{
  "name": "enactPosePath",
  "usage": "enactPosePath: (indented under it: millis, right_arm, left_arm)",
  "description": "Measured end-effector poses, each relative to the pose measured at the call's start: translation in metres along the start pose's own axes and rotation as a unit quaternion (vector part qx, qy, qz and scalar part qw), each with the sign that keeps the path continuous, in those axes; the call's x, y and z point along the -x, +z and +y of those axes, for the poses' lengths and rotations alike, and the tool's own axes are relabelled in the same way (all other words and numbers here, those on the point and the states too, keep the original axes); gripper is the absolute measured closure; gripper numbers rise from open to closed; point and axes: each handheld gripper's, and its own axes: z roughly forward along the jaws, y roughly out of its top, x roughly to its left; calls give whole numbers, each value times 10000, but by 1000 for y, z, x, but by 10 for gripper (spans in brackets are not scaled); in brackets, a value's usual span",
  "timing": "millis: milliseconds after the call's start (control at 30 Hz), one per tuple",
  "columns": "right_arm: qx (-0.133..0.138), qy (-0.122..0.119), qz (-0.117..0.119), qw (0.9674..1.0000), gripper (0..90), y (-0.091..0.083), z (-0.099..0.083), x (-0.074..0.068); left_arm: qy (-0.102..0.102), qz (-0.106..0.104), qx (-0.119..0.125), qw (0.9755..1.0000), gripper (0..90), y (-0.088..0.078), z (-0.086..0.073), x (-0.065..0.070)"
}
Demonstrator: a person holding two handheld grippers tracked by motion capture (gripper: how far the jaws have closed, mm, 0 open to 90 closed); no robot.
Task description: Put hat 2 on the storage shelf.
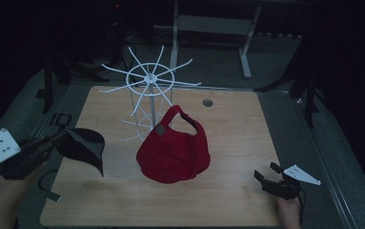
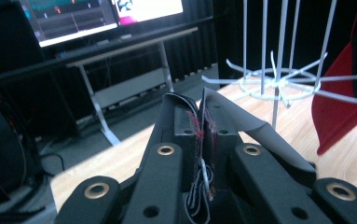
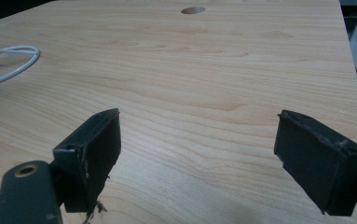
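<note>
Left hand-held gripper [image 2: 203,140] clamps black cap [image 1: 84,145], brim pointing down.

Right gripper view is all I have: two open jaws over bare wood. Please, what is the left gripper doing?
Observer: The left gripper is shut on a black cap, held above the table's left edge.
Operator: Any other cap?
Observer: A red cap lies mid-table.
Operator: Where could caps hang?
Observer: A white wire rack stands behind the red cap.
</note>
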Motion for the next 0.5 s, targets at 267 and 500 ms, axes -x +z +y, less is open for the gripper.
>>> enactPosePath:
  millis: [267,500]
  right_arm:
    - [-5,12,24,10000,146,0,0,0]
    - [-5,12,46,10000,146,0,0,1]
  left_arm:
    - [302,-263,234,9989,860,7,39,2]
    - [501,-756,318,9954,859,8,63,2]
